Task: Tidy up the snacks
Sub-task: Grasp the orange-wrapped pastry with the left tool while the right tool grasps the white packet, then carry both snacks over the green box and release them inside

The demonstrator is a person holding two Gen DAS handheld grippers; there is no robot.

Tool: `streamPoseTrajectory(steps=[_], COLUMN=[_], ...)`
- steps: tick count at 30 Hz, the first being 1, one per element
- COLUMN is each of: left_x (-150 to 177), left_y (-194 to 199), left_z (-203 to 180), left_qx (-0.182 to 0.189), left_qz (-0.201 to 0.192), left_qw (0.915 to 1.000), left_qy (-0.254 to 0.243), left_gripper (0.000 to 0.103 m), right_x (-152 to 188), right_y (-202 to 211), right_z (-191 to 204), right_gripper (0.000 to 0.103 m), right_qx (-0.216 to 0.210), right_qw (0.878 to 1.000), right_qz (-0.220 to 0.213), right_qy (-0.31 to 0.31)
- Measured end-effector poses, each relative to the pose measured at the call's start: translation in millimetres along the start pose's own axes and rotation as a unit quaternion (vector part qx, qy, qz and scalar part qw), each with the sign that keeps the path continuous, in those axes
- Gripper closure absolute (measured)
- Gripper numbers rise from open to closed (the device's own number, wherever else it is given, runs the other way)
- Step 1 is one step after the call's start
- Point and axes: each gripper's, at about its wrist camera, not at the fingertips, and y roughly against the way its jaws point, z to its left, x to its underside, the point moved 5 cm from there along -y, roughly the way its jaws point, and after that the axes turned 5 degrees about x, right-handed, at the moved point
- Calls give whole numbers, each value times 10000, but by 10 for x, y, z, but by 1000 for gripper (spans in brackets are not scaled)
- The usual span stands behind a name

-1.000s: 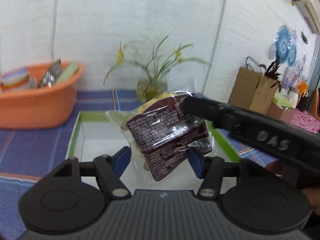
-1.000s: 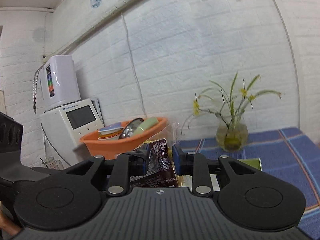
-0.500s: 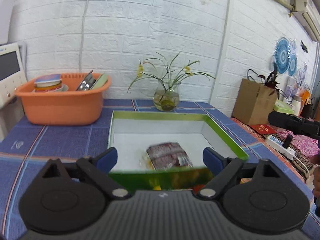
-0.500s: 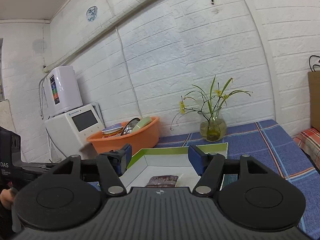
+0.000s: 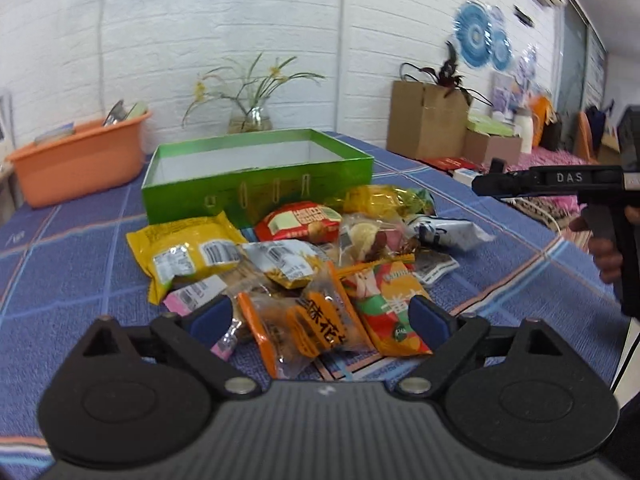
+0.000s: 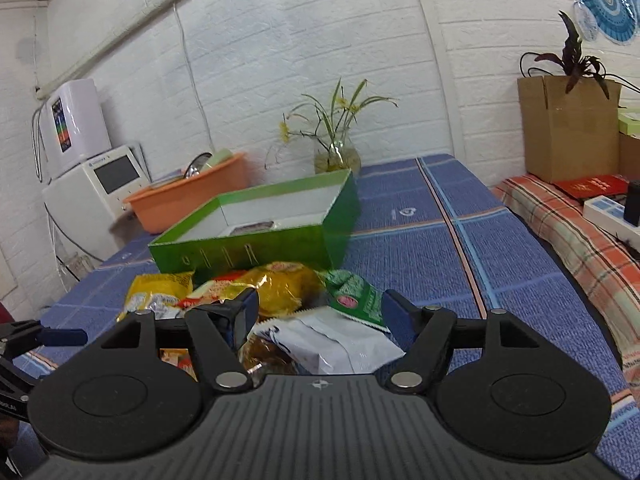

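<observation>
A heap of snack packets (image 5: 320, 248) lies on the blue cloth in front of an open green box (image 5: 256, 188). My left gripper (image 5: 318, 316) hangs open just above the near side of the heap, over a clear packet with orange trim (image 5: 312, 326); nothing is between its pads. My right gripper (image 6: 320, 312) is open too, low over a white packet (image 6: 336, 346) and a green one (image 6: 352, 298). A dark brown packet (image 6: 252, 227) lies inside the green box (image 6: 248, 254). The right gripper (image 5: 520, 182) also shows at the right of the left wrist view.
An orange basin (image 5: 76, 160) with dishes stands at the back left, and a glass vase of flowers (image 5: 250, 120) behind the box. A white appliance (image 6: 92, 196) is far left. A cardboard box (image 6: 568, 128) and a plaid cloth (image 6: 580, 232) are to the right.
Both grippers held the dark brown packet over the box a second ago. They have opened, left it in the box, and drawn back and down to the snack heap.
</observation>
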Motion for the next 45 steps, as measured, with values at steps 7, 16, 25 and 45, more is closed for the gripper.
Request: streamPoseTrajectory(steps=[7, 16, 25, 45], left_x=[-124, -1, 217, 327], left_y=[-222, -495, -445, 174], left_z=[166, 106, -92, 280], left_qx=[585, 1139, 1190, 487], left_qz=[-4, 754, 1064, 861], left_qw=[9983, 9905, 9858, 9858], left_qy=[47, -176, -520, 1360], left_gripper=[13, 14, 23, 63], right_x=[50, 136, 237, 247], right_y=[-360, -713, -479, 70], right_z=[215, 83, 103, 160], right_gripper=[0, 0, 0, 12], right_qx=[-565, -682, -611, -608], right_qw=[9864, 9725, 9738, 9920], right_qz=[638, 1288, 1409, 1105], right_qy=[1404, 1819, 1678, 71])
